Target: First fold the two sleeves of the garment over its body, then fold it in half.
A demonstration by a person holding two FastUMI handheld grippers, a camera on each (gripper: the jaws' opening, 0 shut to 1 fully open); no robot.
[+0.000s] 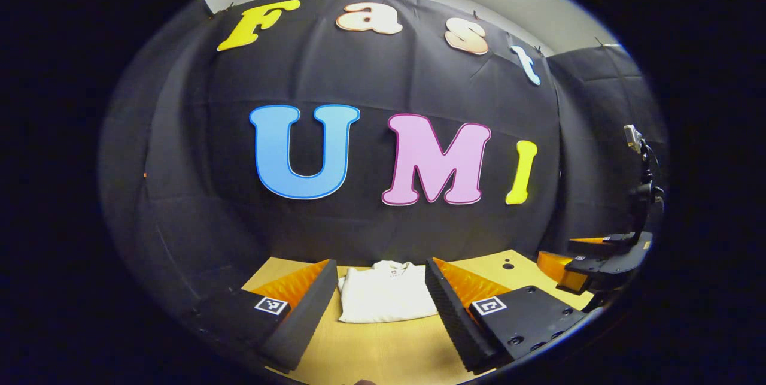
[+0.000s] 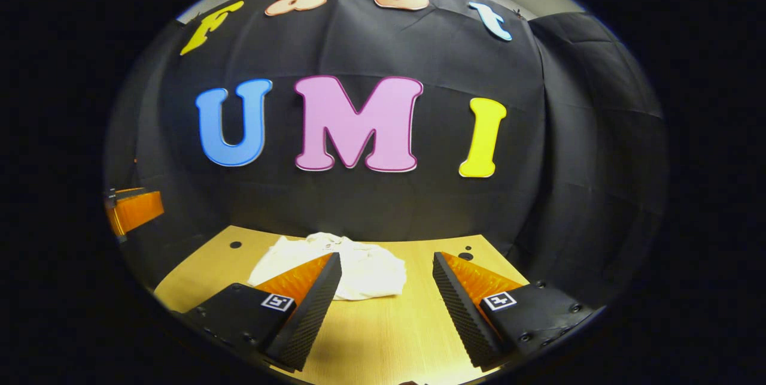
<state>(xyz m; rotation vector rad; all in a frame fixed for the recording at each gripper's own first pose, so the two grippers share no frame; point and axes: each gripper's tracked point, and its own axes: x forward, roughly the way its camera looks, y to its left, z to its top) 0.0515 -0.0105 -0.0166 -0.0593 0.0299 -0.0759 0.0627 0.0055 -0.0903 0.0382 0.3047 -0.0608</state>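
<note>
**Mia:** Where was the small white cloth garment (image 1: 388, 293)?

**Tom:** It lay flat on the pale yellow wooden table (image 1: 383, 349), near the far edge, close to the black cloth wall (image 1: 335, 235). In the left gripper view it looked neat and squared off, with its collar at the far end. In the right gripper view the same garment (image 2: 365, 274) looked more lumpy and bunched.

**Mia:** What did the left gripper (image 1: 381, 304) do?

**Tom:** Its two fingers were spread wide, with nothing between them. They were up off the table, on the near side of the garment. The garment showed in the gap between them.

**Mia:** And the right gripper (image 2: 386, 307)?

**Tom:** Its fingers were spread wide too, and held nothing. One finger (image 2: 311, 301) stood in front of part of the garment, so that bit was hidden.

**Mia:** Was anything else around?

**Tom:** Little dark round holes (image 2: 236, 245) sat in the table top. In the left gripper view the right gripper (image 1: 589, 265) poked in from the right side, off beside the table's far corner. A thin black stand with a small grey box on top (image 1: 641, 175) stood by the wall behind it.

**Mia:** Was anything in the way?

**Tom:** Bare table lay between the fingers and the garment.
</note>
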